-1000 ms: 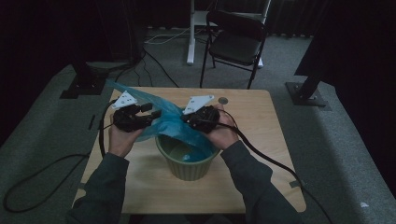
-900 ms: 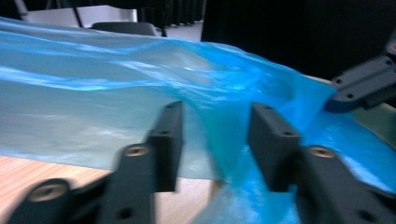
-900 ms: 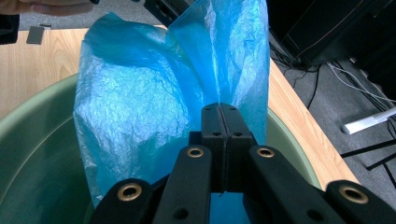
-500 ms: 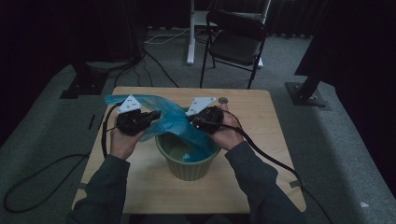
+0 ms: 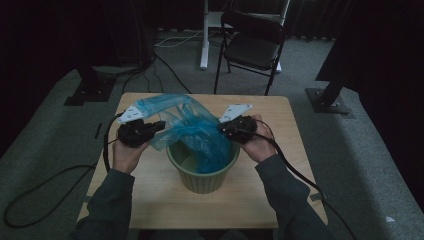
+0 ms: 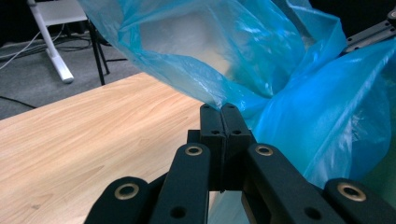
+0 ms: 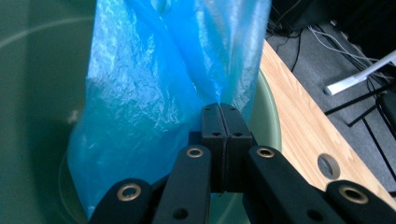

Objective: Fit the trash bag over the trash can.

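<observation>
Both hand-held grippers pinch the blue bag over the pot

Left hand-held gripper (image 6: 222, 108) has just been closing and now nips the blue plastic bag (image 5: 187, 125) at its rim between fully shut jaws; the right hand-held gripper (image 7: 221, 108) is clamped tight on the opposite edge. Compared with a second ago the bag hangs lower and its tail sits inside the green pot (image 5: 202, 181) – so, by my reading, lining the pot can begin (the mouth is not yet spread). Forearms reach in over the bench (image 5: 150, 200), grippers level, the pot between and just below them.
</observation>
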Motion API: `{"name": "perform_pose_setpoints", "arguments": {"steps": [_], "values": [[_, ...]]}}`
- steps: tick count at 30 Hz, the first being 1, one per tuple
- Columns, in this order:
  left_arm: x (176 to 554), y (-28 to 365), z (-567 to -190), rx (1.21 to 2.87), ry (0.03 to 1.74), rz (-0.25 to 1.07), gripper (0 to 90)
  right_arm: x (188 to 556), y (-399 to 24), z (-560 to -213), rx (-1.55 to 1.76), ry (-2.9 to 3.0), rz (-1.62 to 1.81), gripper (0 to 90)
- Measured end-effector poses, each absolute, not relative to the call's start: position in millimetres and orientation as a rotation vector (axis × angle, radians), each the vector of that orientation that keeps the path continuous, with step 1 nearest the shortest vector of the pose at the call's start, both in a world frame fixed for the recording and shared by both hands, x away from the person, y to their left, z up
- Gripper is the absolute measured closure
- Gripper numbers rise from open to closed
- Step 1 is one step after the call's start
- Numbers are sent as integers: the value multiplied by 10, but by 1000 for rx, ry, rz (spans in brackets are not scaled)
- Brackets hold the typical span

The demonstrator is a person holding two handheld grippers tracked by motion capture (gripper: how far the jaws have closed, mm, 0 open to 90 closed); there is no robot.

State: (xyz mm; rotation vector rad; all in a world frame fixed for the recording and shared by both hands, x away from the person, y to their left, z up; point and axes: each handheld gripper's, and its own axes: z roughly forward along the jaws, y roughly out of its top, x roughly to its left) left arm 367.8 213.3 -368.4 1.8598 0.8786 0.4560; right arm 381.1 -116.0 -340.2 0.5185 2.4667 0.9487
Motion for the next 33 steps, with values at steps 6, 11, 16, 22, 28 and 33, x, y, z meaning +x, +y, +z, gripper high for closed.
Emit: {"name": "perform_pose_setpoints", "arguments": {"steps": [6,11,16,22,28,33], "values": [[3652,2227,-3706,1840,902,470,896,3804,-1355,-3437,564,2454,973,899],[3611,2239,-3681,1836,891,486,896,3798,-1470,-3448,597,2462,981,895],[3581,2153,-3632,1837,853,500,896,3799,-1452,-3354,592,2451,1034,774],[3573,2083,-3607,1848,834,511,895,3813,-1326,-3172,574,2423,1104,658],[3574,2049,-3603,1855,823,513,895,3865,-1170,-3016,581,2393,1154,627],[3574,2019,-3609,1858,818,517,895,3940,-1027,-2897,604,2359,1166,627]]}}
